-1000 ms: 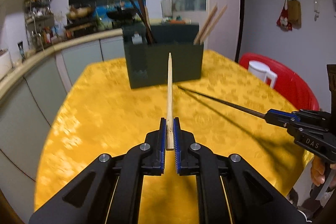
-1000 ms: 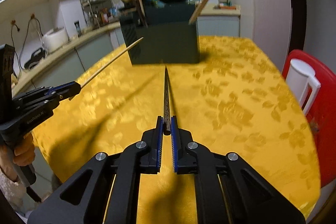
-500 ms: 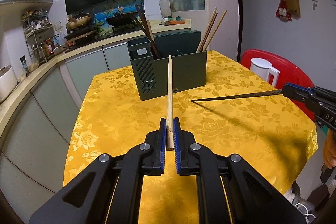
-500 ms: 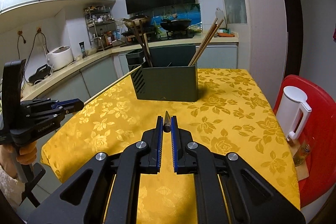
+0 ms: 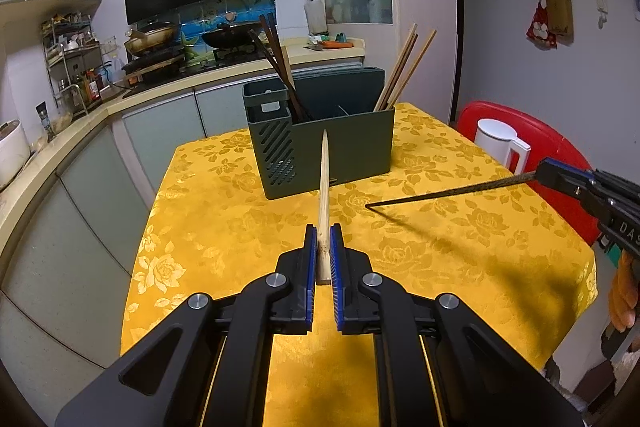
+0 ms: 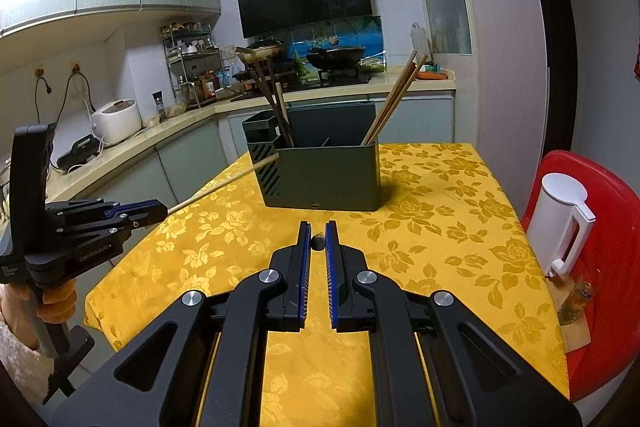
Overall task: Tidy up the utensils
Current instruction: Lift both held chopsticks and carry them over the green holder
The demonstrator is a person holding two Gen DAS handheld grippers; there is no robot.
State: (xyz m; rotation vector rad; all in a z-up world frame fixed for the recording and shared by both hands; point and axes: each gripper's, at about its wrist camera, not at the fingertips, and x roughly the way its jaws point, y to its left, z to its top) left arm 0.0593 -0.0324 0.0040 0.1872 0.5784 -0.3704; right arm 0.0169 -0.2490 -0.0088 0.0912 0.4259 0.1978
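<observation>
Black right gripper (image 5: pixel 540 173), lettered "DAS", pinches a dark chopstick (image 5: pixel 448 191); left gripper (image 5: pixel 323 251) pinches a bamboo chopstick (image 5: pixel 324 187).

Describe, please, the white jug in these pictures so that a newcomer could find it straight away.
Start at the table with the yellow flowered cloth and look past its right edge to the red chair. The white jug stands upright on that chair, handle towards the camera. It is the only white, lidded vessel there; the dark green utensil holder stands on the table instead.
</observation>
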